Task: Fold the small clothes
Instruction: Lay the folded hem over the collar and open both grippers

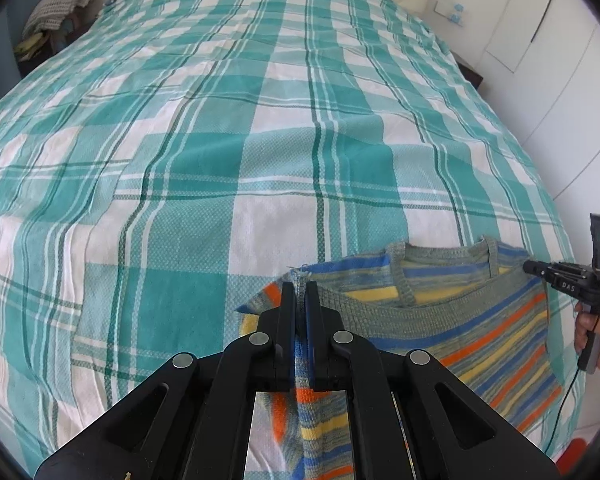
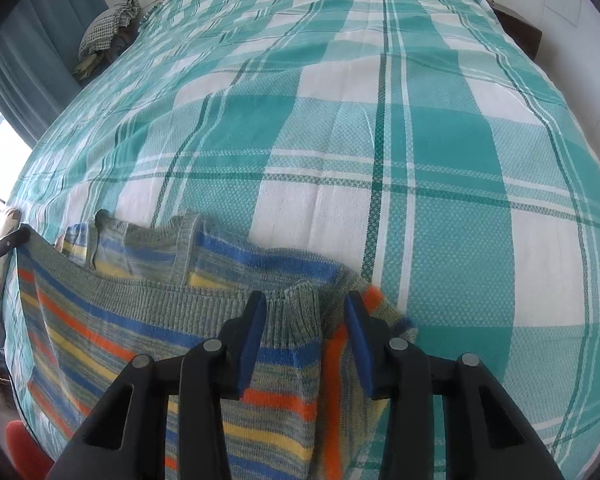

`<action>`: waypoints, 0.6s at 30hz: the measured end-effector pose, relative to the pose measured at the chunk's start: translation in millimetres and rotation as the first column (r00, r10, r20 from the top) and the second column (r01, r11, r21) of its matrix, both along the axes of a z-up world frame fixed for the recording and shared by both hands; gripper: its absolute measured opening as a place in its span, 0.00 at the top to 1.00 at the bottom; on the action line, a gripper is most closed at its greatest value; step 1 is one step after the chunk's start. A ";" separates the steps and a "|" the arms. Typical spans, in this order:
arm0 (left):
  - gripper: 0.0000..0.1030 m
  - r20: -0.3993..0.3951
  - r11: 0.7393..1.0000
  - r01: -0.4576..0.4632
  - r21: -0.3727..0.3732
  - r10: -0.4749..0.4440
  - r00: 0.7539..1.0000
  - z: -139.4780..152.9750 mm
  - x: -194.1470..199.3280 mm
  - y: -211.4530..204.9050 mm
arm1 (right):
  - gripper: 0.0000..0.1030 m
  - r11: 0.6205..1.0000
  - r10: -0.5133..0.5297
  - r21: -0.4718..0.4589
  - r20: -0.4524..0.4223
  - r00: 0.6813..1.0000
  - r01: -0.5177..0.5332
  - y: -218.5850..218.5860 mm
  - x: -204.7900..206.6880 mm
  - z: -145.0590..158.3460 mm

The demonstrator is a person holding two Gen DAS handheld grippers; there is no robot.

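Pinching a grey ribbed edge of the striped sweater (image 1: 480,344), the left gripper (image 1: 300,292) has its jaws pressed together on the cloth; the right gripper (image 2: 306,304) stands with its blue pads (image 2: 254,320) apart, another grey ribbed edge lying between them but not squeezed; the sweater lies at the near edge of the bed, on the teal checked bedspread (image 1: 260,140).

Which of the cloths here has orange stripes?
The small knitted sweater, lying at the near edge of the bedspread, which is teal and white checks. The bundle beyond its far left corner has a fine dark check.
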State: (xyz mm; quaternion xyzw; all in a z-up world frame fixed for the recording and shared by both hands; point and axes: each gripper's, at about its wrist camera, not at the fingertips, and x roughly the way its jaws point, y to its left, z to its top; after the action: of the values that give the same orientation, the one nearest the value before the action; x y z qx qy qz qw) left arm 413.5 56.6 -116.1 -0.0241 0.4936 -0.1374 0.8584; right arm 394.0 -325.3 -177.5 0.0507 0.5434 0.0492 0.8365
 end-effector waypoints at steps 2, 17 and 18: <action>0.98 0.025 1.000 0.006 -0.005 -0.006 1.000 7.3 -1.3 0.7 | 0.96 0.999 -0.008 -0.051 0.036 0.999 0.010 1.6 -3.3 4.5; 0.67 0.003 0.984 -0.160 0.083 0.160 0.987 -28.3 -0.4 20.0 | 0.63 0.984 -0.167 -0.040 0.167 0.972 0.176 -29.3 -30.4 26.0; 0.67 0.044 0.987 -0.140 0.075 0.137 0.990 -18.1 -16.3 21.1 | 0.63 0.988 -0.143 -0.033 0.187 0.972 0.151 -26.9 -41.9 33.2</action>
State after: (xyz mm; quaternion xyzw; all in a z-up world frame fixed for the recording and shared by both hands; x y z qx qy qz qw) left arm 397.2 77.7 -134.2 -0.0225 0.4788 -0.0585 0.8757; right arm 352.1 -352.2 -144.3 0.0662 0.4595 -0.0214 0.8854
